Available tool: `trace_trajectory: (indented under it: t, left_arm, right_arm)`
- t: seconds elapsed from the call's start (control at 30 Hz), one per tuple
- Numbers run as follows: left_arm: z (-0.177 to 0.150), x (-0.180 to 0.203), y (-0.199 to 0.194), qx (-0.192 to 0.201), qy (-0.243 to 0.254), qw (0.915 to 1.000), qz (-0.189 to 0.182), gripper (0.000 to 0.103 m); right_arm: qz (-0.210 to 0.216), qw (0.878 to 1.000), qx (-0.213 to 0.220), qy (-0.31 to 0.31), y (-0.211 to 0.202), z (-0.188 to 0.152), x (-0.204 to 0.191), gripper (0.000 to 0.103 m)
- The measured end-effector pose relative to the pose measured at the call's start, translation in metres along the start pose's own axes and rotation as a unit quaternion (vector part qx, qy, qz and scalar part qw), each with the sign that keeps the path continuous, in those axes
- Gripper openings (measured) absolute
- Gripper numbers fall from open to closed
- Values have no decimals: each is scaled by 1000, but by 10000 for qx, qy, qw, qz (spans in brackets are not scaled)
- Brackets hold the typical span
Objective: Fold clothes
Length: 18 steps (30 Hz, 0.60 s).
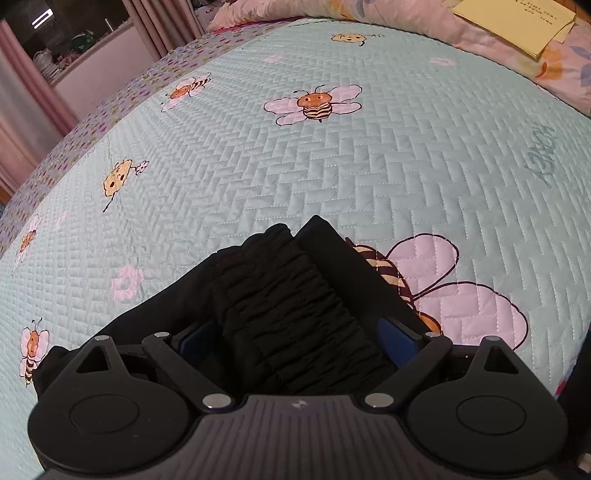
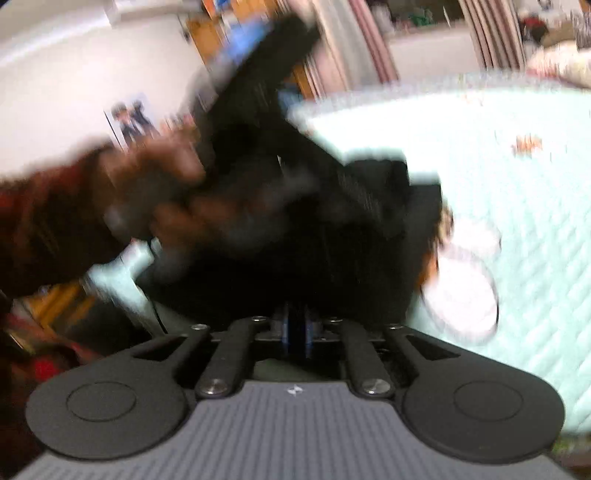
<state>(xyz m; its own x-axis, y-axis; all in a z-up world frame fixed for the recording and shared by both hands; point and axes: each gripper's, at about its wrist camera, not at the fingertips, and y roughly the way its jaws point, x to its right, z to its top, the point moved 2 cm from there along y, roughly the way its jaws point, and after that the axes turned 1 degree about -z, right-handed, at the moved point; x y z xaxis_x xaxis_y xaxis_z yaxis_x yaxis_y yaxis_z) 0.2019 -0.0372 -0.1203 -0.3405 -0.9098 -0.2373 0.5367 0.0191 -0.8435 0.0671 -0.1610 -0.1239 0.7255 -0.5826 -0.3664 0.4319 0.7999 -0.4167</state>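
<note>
From the left wrist camera I look steeply down on a mint-green quilted bedspread [image 1: 369, 155] printed with bees and pink flowers. A black garment [image 1: 295, 306] lies bunched on it, its gathered elastic waistband running straight up the middle of my view. My left gripper [image 1: 291, 339] stands wide, one blue pad [image 1: 397, 330] on each side of that waistband; the fabric fills the gap between them, but I cannot tell whether the pads actually press on it. Past the far edge of the bedspread I see a floral pillow [image 1: 517, 48] with a yellow paper [image 1: 517, 26] lying on it, and pink curtains [image 1: 33, 99] at the left.

The right wrist view is heavily smeared. My right gripper [image 2: 295, 332] has its blue pads [image 2: 284, 332] drawn narrow with only a thin slit between them, and the black cloth sits right in front of the tips; the blur keeps me from saying whether any of it is pinched there. Ahead and to the left, a hand [image 2: 173, 195] with a dark red sleeve [image 2: 40, 229] grasps the other gripper's black body, which reaches up and across over the garment. The pale bedspread fills the right side of that view, with a pink wing of a printed bee just beside the dark pile
</note>
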Motion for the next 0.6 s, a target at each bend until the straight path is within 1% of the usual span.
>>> trace_trajectory:
  t: [0.03,0.07,0.1,0.13,0.17,0.23,0.3,0.4,0.47,0.6]
  left_arm:
    - [0,1,0,2,2,10000,12,93]
    - [0,1,0,4,3,10000,24,93]
    - [0,2,0,3,2,10000,32,93]
    - [0,1,0,-9,-9,10000,16,93]
    - [0,1,0,-26,-21,10000,-7,93]
    - [-2,5,1,-30,21,10000,-18,93]
    - [-4,9,1,10,103,9999,40,94]
    - [-4,9,2,-5,75,10000,49,94]
    - [-6,8,2,12,51,10000,44,94]
    - [-7,7,1,65,-26,10000,18,94]
  right_arm:
    - [57,9998,181,-116,-2,9,-6,18]
    - [24,9993,245,-278,2,14,-12,22]
    - [-26,9986,287,-450,8,19,-18,29]
    - [-160,9981,85,-595,21,18,-20,29]
    - [-331,9967,-255,-695,36,10,-18,29]
    - [-482,9936,-531,-875,50,-16,-13,27]
    - [-498,9946,-455,-785,45,-24,-13,26]
    - [-626,9928,-427,-926,44,-26,-16,26]
    - [-605,9934,-402,-887,45,-26,-11,26]
    - [-718,9900,-509,-1106,43,-22,-18,26]
